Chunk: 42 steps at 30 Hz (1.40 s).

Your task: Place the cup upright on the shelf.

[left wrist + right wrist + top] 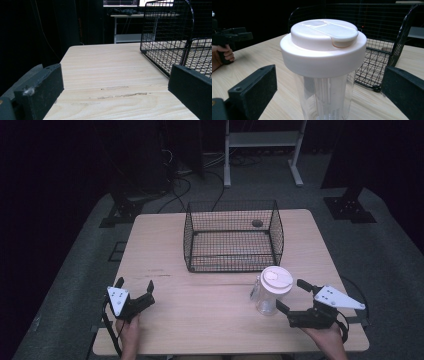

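Observation:
A clear plastic jar with a white lid (272,290) stands upright on the wooden table (210,320), just in front of the black wire basket (233,236). My right gripper (291,296) is open beside the jar, its jaws on either side without touching. In the right gripper view the jar (324,62) rises between the two wide-apart jaws. My left gripper (135,286) is open near the table's front left, with nothing between its jaws. The left gripper view looks over bare table towards the basket (170,40).
A small dark object (257,223) lies inside the basket at the back right. Bare wood (200,290) lies between the two grippers. A white frame stand (262,150) and cables sit on the floor behind the table.

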Available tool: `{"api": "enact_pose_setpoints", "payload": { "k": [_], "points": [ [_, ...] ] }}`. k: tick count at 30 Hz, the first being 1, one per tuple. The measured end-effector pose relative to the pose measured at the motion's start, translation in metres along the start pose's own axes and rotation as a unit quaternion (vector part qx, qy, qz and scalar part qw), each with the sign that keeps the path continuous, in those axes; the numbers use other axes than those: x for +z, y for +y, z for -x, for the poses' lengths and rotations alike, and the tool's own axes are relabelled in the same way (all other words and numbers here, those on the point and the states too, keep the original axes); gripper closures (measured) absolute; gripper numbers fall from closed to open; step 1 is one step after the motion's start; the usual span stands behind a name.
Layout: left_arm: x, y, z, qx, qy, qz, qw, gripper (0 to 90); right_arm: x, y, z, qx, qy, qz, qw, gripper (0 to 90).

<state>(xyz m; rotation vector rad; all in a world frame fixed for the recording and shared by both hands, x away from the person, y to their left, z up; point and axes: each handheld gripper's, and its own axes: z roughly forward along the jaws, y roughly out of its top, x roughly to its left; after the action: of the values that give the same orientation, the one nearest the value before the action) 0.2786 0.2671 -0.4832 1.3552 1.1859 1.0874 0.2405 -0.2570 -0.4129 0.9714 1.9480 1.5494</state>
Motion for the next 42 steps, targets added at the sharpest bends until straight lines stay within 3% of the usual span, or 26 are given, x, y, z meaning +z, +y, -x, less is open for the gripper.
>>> {"api": "enact_pose_setpoints", "payload": {
  "k": [19,42],
  "points": [
    [0.000,0.000,0.000,0.000,0.000,0.001,1.0000,0.0,0.018,0.008,0.000,0.004,0.014,0.012,0.9998,0.0],
    [0.000,0.000,0.000,0.000,-0.001,0.002,1.0000,0.0,0.039,0.013,-0.001,-0.002,0.021,0.004,0.9998,0.0]
  ]
}}
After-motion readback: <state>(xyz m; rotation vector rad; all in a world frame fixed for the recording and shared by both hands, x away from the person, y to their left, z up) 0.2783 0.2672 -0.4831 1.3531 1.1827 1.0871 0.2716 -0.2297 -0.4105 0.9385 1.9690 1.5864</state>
